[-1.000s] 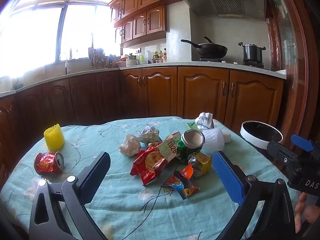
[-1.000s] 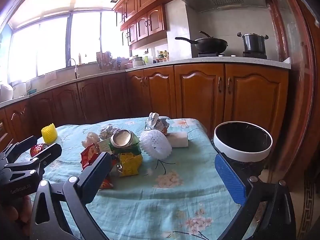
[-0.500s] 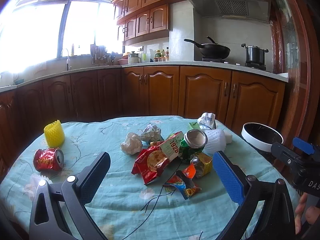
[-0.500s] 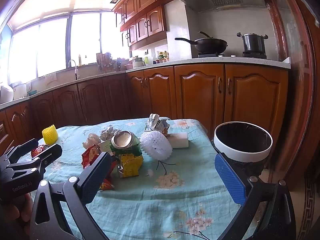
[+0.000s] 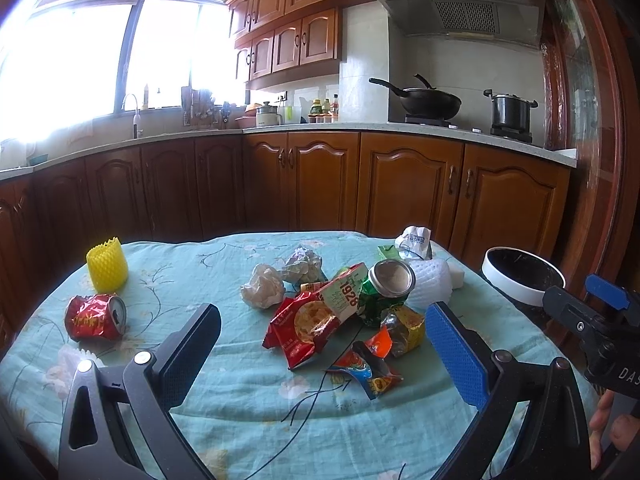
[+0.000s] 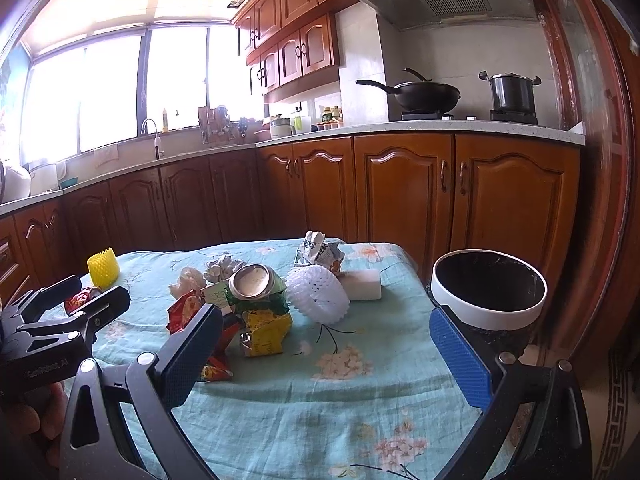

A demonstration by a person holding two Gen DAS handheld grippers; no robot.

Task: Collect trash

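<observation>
A heap of trash lies mid-table: a red snack bag (image 5: pixel 304 326), a crushed green can (image 5: pixel 384 292) (image 6: pixel 258 290), small bright wrappers (image 5: pixel 368 364), a yellow wrapper (image 6: pixel 264 330), crumpled paper balls (image 5: pixel 262 290) and white foam netting (image 5: pixel 430 284) (image 6: pixel 316 294). A crushed red can (image 5: pixel 94 317) lies at the left. My left gripper (image 5: pixel 320 352) hangs open above the near table, short of the heap. My right gripper (image 6: pixel 326 354) is open too, holding nothing, right of the heap. A black bin with a white rim (image 6: pixel 490 294) (image 5: pixel 522 278) stands off the table's right edge.
A yellow foam net sleeve (image 5: pixel 107 266) stands at the far left of the teal flowered tablecloth (image 6: pixel 320 400). A white sponge block (image 6: pixel 362 290) and a crumpled carton (image 6: pixel 320 250) lie behind the heap. Wooden kitchen cabinets (image 5: pixel 400 188) run behind the table.
Both grippers stay open and empty. The left view has shifted slightly back and up, so the heap sits a little lower; the right view is almost unchanged.
</observation>
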